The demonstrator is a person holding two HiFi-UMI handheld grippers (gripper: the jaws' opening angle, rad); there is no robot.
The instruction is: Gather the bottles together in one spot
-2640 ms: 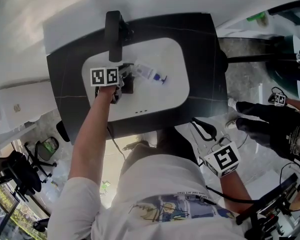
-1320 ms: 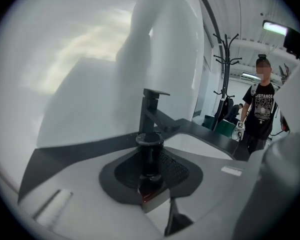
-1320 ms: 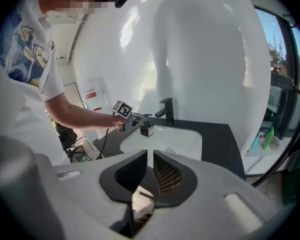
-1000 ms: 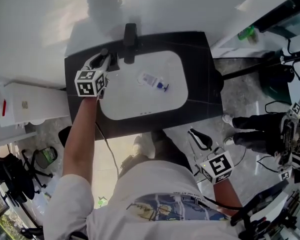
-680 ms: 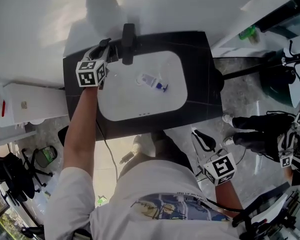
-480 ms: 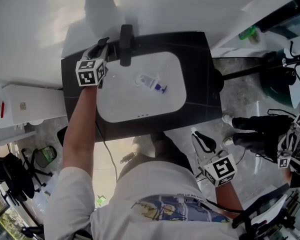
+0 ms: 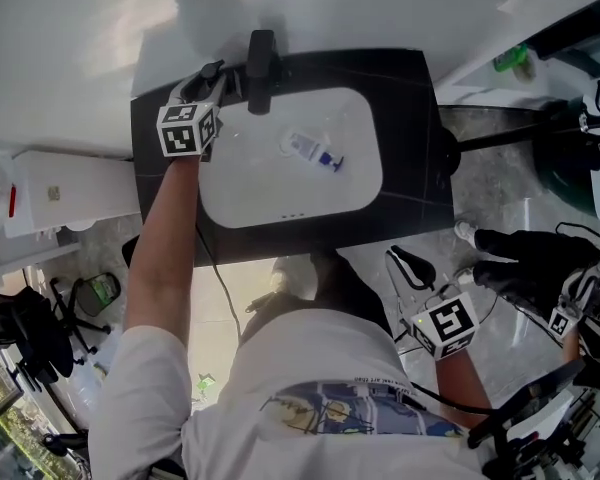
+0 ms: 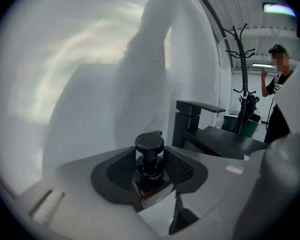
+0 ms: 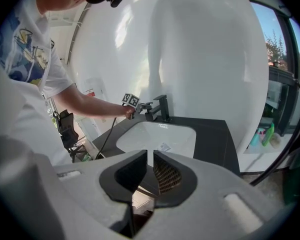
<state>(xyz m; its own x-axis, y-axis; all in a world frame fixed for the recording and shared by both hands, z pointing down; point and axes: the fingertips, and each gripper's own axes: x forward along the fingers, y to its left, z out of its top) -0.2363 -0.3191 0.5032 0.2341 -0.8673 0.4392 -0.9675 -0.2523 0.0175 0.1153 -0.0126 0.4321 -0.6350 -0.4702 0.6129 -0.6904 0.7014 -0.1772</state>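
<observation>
Left arm: stretched forward, bare forearm over the left edge of the black counter [image 7: 410, 118]. The left gripper [image 7: 212, 76] sits just left of the faucet [image 7: 261, 68], pointing slightly downward toward the white wall. Its jaws have just been opening and now stand apart. A dark pump bottle [image 8: 150, 146] stands upright between them, and the pads do not press on it.

Right arm: bent and held low, well clear of the faucet and off the counter. The right gripper [image 7: 400, 260] has its jaws together apart from a thin slit, with nothing between them.

A second, pale bottle [image 7: 310, 150] lies on its side in the white basin [image 7: 280, 203], in front and slightly right of the faucet.

Limits: only the pump bottle's cap and neck show, because the gripper body cuts off the rest. The label on the pale bottle is too small to read.
</observation>
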